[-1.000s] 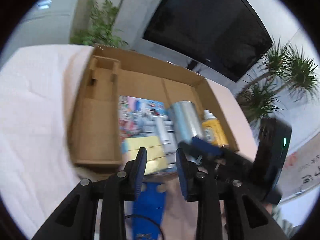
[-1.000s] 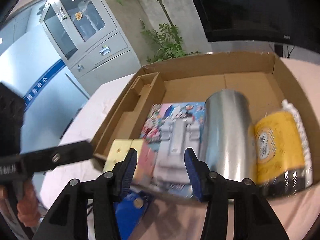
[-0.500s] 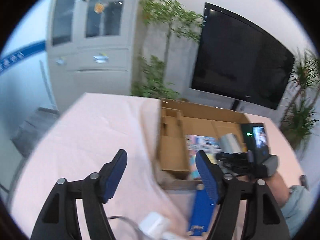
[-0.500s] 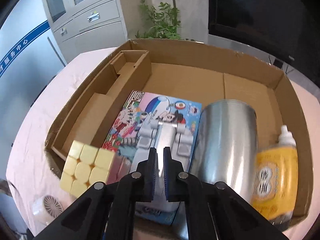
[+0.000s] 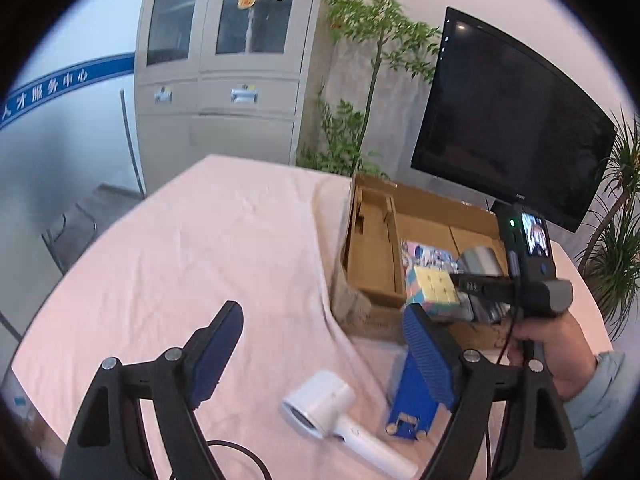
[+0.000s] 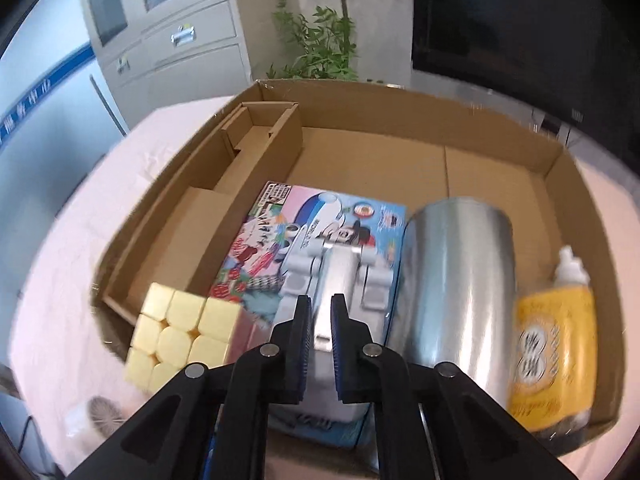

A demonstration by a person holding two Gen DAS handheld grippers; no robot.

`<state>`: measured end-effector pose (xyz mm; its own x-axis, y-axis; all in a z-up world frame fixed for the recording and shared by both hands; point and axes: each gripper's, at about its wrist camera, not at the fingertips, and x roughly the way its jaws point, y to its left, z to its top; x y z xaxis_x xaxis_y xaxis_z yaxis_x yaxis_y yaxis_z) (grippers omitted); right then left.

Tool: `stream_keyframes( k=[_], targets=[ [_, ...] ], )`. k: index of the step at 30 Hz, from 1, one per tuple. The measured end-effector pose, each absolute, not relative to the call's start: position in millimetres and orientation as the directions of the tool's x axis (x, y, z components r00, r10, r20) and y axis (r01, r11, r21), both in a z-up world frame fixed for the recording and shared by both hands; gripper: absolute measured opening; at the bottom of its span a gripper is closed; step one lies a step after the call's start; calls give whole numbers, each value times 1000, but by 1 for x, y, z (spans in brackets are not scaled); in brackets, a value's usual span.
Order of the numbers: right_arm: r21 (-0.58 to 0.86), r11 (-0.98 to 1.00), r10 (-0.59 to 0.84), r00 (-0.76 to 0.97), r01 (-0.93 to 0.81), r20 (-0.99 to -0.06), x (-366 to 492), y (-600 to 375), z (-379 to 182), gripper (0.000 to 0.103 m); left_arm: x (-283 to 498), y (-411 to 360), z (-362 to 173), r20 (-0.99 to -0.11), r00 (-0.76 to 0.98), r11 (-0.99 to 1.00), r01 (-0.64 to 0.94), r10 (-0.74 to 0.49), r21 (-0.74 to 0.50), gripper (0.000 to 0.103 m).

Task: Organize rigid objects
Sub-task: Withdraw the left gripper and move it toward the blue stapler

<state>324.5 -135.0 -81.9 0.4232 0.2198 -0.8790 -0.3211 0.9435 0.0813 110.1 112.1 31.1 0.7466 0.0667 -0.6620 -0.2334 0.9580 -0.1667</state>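
Note:
A cardboard box [image 6: 496, 136] holds a colourful toy box [image 6: 320, 220] with a grey-white item [image 6: 340, 276] on it, a steel tumbler [image 6: 452, 280] lying down and a yellow bottle [image 6: 552, 348]. A yellow cube [image 6: 180, 332] rests at the box's near left corner, also seen as the cube [image 5: 434, 288]. My right gripper [image 6: 320, 320] hovers over the near edge, shut with nothing held. My left gripper [image 5: 320, 354] is back from the box above the table, its jaws opening wide with nothing between them. Just below it lie a white hair dryer [image 5: 320, 404] and a blue object [image 5: 412, 396].
A pink cloth covers the round table [image 5: 200, 248]. The cardboard box [image 5: 376, 240] has an inner divider on its left side. A person's hand [image 5: 548, 344] holds the right gripper's handle. A cabinet, plants and a dark screen stand behind the table.
My left gripper has pulled back from the box and opened wide, leaving the cube in the box's corner. My right gripper has closed and tipped down over the box.

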Motion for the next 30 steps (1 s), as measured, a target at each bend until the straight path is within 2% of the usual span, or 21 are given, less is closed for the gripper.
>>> stream_keyframes(
  k=[7,9,10,11,12,14,15,16,24,27,28,29,30],
  targets=[
    [107,948,234,424,-301,-875,312,-142,-79,9,100,116,17,-683,730,947,-247,42,-205,82],
    [83,951,212,433,-297,-876,318,-141,-78,24,101,116,14,-686,727,948,-244,37,-207,82],
    [87,952,215,436,-294,-874,321,-141,-79,48,101,116,14,-685,727,948,-241,33,-210,82],
    [80,954,205,435,-289,-877,324,-141,-81,52,101,116,13,-685,728,947,-239,29,-214,82],
    [74,954,200,427,-292,-882,326,-140,-83,51,101,116,11,-685,728,946,-237,23,-220,82],
    [95,951,216,411,-294,-886,328,-141,-86,40,101,117,10,-687,727,944,-239,17,-229,82],
    [79,951,202,410,-298,-889,329,-140,-87,33,101,118,8,-689,725,942,-240,14,-234,82],
    [80,948,207,402,-309,-892,328,-140,-89,22,102,119,7,-691,722,941,-241,10,-238,82],
    [114,956,216,381,-271,-899,305,-145,-88,21,108,120,-5,-703,710,936,-224,-33,-270,82],
    [167,956,253,393,-241,-884,294,-153,-79,24,111,118,-13,-714,700,938,-233,-22,-256,82],
    [174,953,270,431,-250,-861,283,-158,-68,40,111,118,-14,-716,698,939,-242,-7,-245,82],
    [193,944,303,475,-267,-826,270,-165,-56,74,111,119,-15,-716,698,939,-255,13,-231,82],
    [213,936,333,506,-281,-795,258,-172,-48,91,109,120,-15,-710,704,939,-261,25,-225,82]
  ],
)
